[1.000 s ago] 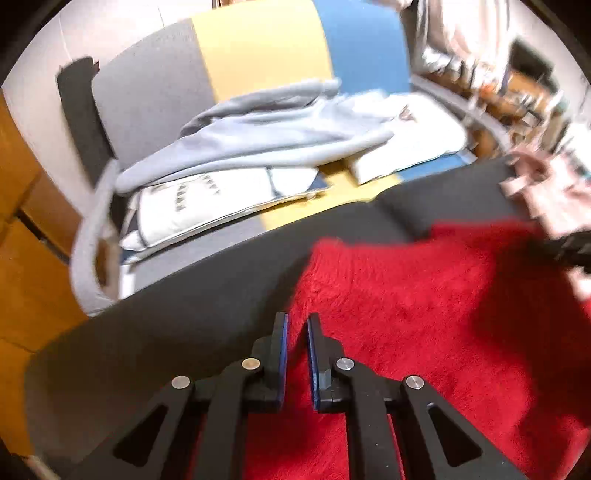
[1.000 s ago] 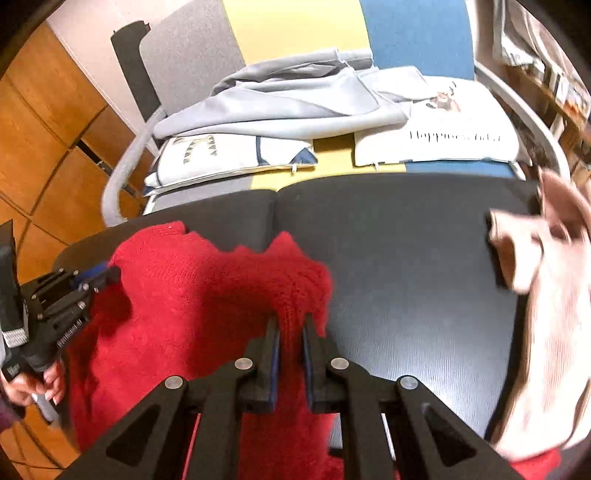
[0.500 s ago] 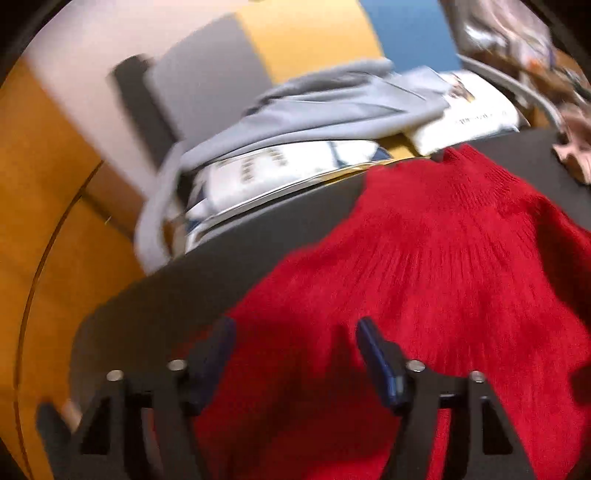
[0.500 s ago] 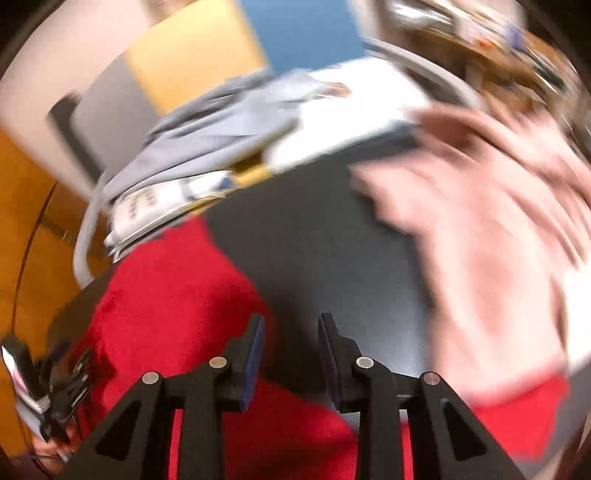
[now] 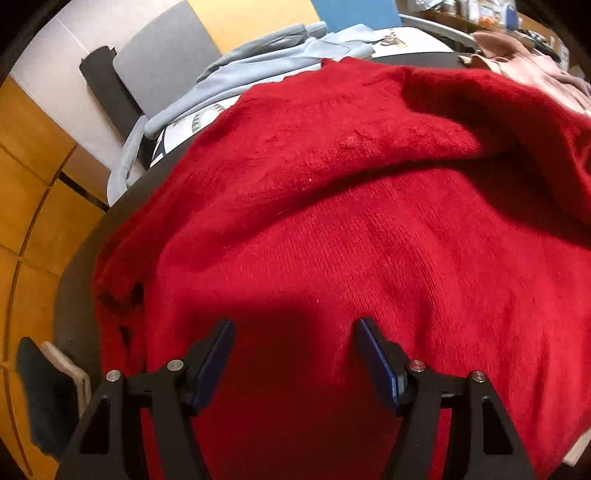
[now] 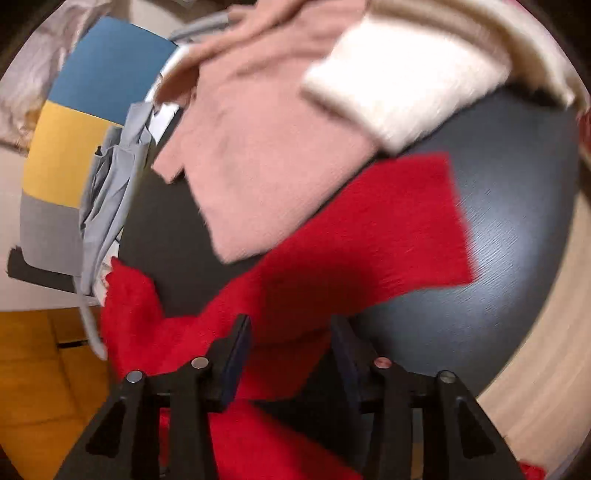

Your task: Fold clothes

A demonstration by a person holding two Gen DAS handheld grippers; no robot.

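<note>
A red knitted sweater [image 5: 351,206] lies spread over the round dark table [image 5: 77,280], with a fold running across its upper part. My left gripper [image 5: 295,332] hovers over its near part, jaws opening wide, nothing pressed between the blue pads [image 5: 218,354]. In the right wrist view a red sleeve [image 6: 369,229] stretches across the dark table [image 6: 517,221]. My right gripper [image 6: 290,332] hangs above that sleeve, jaws opening, the cloth below them and not pinched.
A pink sweater [image 6: 255,147] and a cream knit [image 6: 402,77] lie on the table's far side. A grey, yellow and blue sofa [image 5: 243,22] behind holds a light blue hoodie [image 5: 258,62] and cushions. Orange wooden floor [image 5: 26,177] lies to the left.
Both grippers went from shut to open and let go of the red sweater. The left moved back over the sweater's body; the right swung and rolled toward the sleeve and pink sweater.
</note>
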